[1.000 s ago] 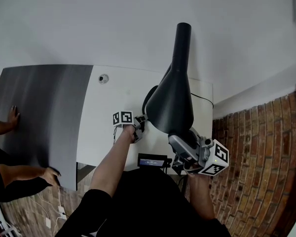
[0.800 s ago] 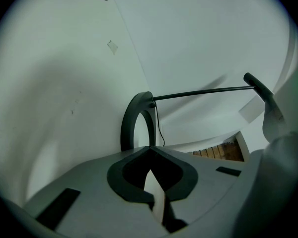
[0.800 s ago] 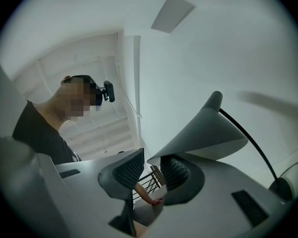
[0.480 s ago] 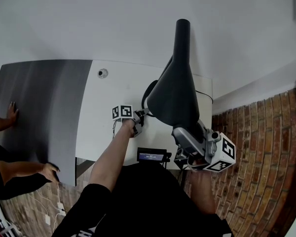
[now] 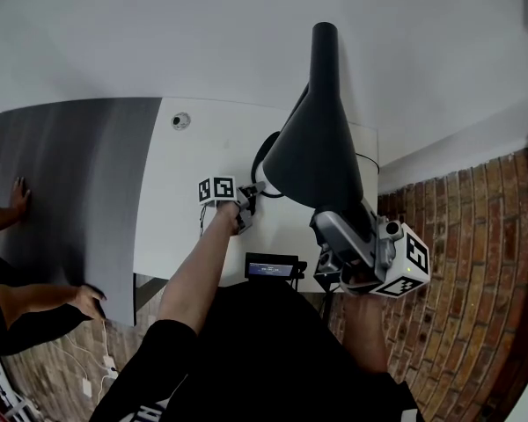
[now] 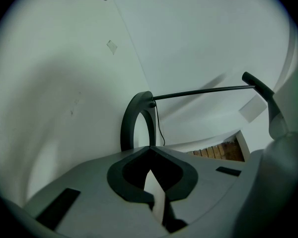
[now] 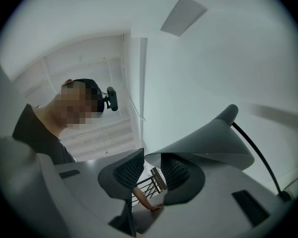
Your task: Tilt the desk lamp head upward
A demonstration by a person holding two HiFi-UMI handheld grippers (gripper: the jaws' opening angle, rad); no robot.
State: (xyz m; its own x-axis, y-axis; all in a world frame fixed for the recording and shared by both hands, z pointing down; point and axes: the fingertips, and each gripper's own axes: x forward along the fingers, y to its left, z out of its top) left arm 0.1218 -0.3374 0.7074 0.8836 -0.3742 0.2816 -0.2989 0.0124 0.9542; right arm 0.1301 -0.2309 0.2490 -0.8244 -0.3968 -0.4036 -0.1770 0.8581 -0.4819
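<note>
Black shirt (image 5: pixel 264 350), grey left gripper (image 5: pixel 250 200), right gripper (image 5: pixel 328 228), black-and-white marker cubes (image 5: pixel 410 258)

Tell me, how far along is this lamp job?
Done: the right tongs are clamped on the rim of the black cone-shaped lamp head, and the shut left tongs sit by its black ring base. In hand: the upward tilt itself. Left: finishing the tilt, then letting go.
</note>
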